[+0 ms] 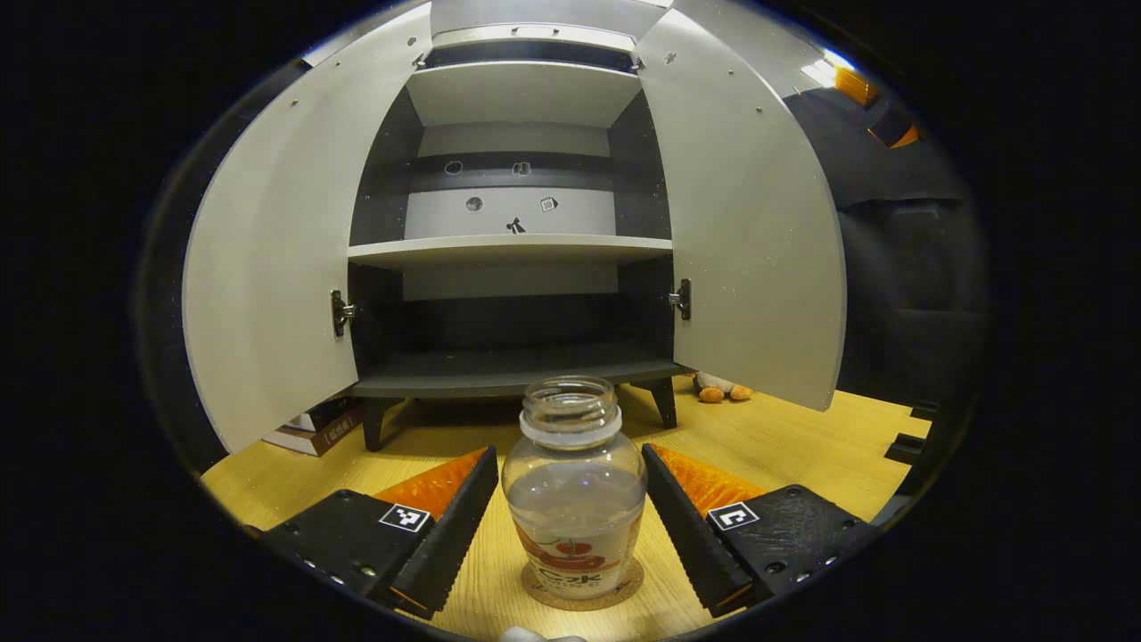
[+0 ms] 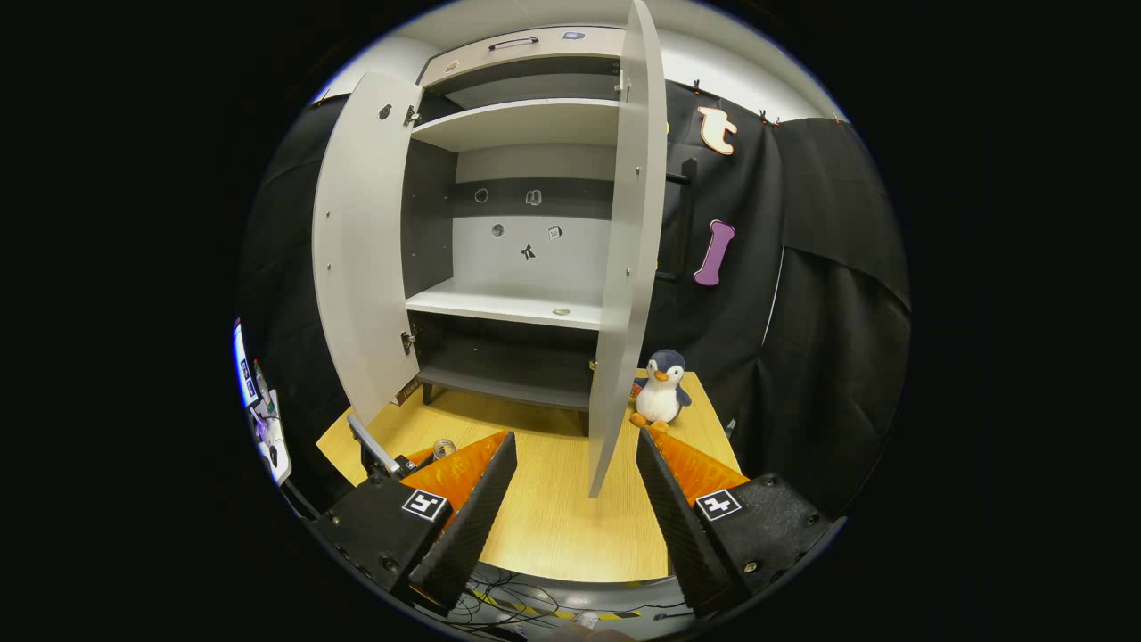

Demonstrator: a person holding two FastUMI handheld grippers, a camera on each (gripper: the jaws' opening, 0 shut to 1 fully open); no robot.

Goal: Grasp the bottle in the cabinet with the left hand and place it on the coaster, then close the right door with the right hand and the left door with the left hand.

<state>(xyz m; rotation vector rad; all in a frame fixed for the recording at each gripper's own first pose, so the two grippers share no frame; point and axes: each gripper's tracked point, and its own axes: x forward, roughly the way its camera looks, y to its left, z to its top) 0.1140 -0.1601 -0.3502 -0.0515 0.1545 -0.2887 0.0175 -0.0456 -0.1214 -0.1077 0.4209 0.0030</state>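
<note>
Bottle (image 1: 575,490) upright on the coaster (image 1: 584,593), cabinet (image 1: 513,250) doors both open.
The left claw (image 1: 570,522) is spread around the bottle, touching nothing; the right claw (image 2: 575,499) gapes empty before the right door (image 2: 628,250).

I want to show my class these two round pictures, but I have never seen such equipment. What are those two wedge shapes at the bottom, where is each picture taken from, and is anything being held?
A person holds a two-finger gripper in each hand; each carries a camera looking along its fingers. In the left gripper view, the left gripper stands open around a bottle on a coaster, not pressing it. In the right gripper view, the right gripper is open and holds nothing, facing the cabinet's right door. Both doors are open. A toy penguin sits on the wooden table.
</note>
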